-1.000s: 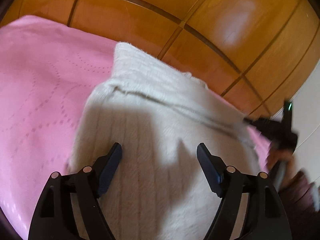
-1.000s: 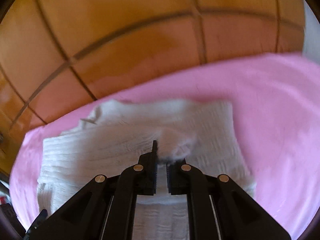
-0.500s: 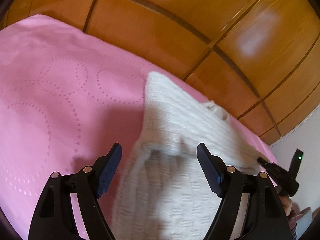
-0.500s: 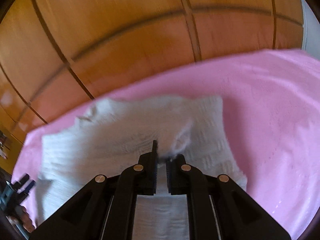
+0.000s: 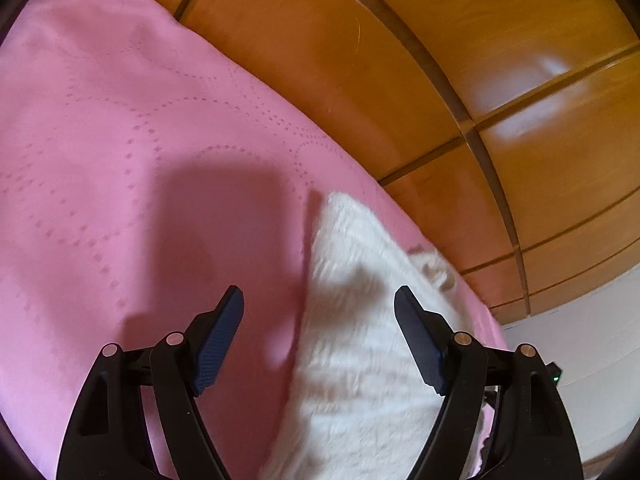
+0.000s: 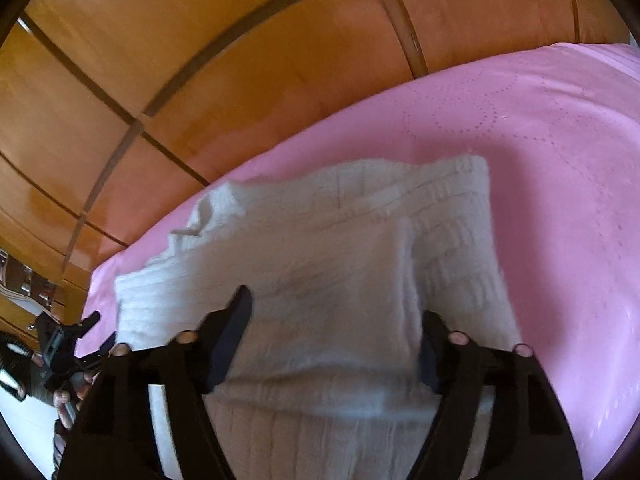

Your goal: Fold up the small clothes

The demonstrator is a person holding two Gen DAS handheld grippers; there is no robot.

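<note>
A white knitted garment [image 6: 320,248] lies folded on the pink bedspread [image 6: 560,160]. My right gripper [image 6: 336,308] hovers low over its near part. Its jaws are opening, and a folded flap of the knit lies loose between them, with no pad pressing on it. The flap's edge hides part of the right finger. In the left wrist view the same garment [image 5: 360,340] fills the lower right. My left gripper [image 5: 319,300] stands open over the garment's left edge, with one finger above bare bedspread [image 5: 120,160] and nothing held.
A wooden panelled wall [image 5: 440,80] runs along the far side of the bed. In the right wrist view a person's hand [image 6: 68,396] with the other gripper's body shows at the lower left, beyond the bed's edge. Bare pink bedspread stretches to the right.
My right gripper was shut on a pinch of the knit and has spread its jaws, letting the fabric drop. My left gripper has slid sideways off the garment toward bare bedspread.
</note>
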